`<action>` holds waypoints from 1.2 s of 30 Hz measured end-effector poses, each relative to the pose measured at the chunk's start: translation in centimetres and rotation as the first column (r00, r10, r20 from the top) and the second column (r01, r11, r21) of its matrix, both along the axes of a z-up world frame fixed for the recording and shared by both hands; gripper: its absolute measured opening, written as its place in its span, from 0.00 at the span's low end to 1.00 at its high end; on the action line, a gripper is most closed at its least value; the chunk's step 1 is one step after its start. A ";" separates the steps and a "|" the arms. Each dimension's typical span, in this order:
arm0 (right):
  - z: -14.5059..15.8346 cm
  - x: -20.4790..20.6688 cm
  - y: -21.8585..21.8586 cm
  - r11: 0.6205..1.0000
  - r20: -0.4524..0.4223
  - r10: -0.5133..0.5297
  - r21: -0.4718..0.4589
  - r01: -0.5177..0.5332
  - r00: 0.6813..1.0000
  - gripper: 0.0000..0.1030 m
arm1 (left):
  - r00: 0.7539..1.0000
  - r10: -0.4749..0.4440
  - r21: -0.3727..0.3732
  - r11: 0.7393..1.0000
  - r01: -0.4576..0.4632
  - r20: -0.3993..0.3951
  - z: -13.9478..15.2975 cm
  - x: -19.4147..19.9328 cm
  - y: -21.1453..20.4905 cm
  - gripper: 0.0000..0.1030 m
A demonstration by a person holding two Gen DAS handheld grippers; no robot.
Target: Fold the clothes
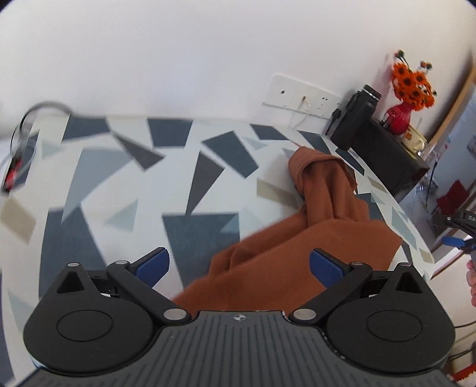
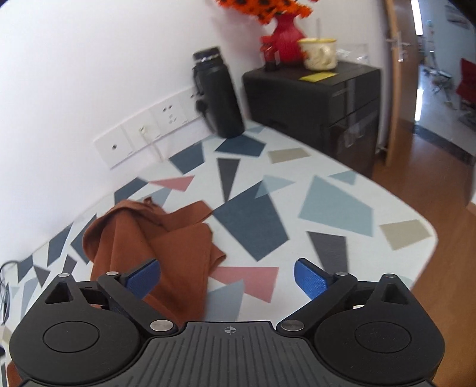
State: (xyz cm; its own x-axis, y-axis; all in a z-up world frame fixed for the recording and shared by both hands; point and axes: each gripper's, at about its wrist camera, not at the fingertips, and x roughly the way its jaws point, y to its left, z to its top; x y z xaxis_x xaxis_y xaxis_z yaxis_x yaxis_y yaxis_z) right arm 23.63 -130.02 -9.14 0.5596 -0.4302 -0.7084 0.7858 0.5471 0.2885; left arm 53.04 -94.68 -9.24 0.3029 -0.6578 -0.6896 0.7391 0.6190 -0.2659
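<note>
On the patterned tablecloth (image 2: 336, 208), with both your left gripper (image 1: 239, 265) and right gripper (image 2: 226, 278) gaping wide and empty, pinch the rust-brown garment (image 2: 154, 238) at two flat corners.

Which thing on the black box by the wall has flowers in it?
The red vase holds the orange flowers. The cream cup beside it holds none, and the tall black bottle stands on the table instead.

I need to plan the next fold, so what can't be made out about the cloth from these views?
- Cloth, left wrist view: near edge hidden under the left gripper body.
- Cloth, right wrist view: near part hidden behind the right gripper.
- Both views: bunched folds hide the garment type; blur softens the edges.
</note>
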 end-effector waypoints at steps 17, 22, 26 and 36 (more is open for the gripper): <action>-10.3 6.4 -5.5 0.958 -0.030 0.244 0.164 -0.236 0.969 0.81 | 0.971 -0.185 0.271 0.952 0.139 0.151 -5.0 3.9 -24.3 0.75; -11.3 6.7 -6.0 0.946 -0.025 0.275 0.184 -0.266 0.961 0.69 | 0.968 -0.187 0.276 0.952 0.136 0.170 -5.6 4.5 -26.3 0.71; -11.2 6.9 -6.3 0.943 -0.026 0.288 0.183 -0.278 0.957 0.68 | 0.970 -0.183 0.271 0.953 0.135 0.159 -5.7 4.7 -27.1 0.37; -10.9 7.1 -6.0 0.942 -0.044 0.294 0.186 -0.281 0.955 0.68 | 0.968 -0.181 0.215 0.966 0.142 0.174 -3.8 3.6 -25.6 0.06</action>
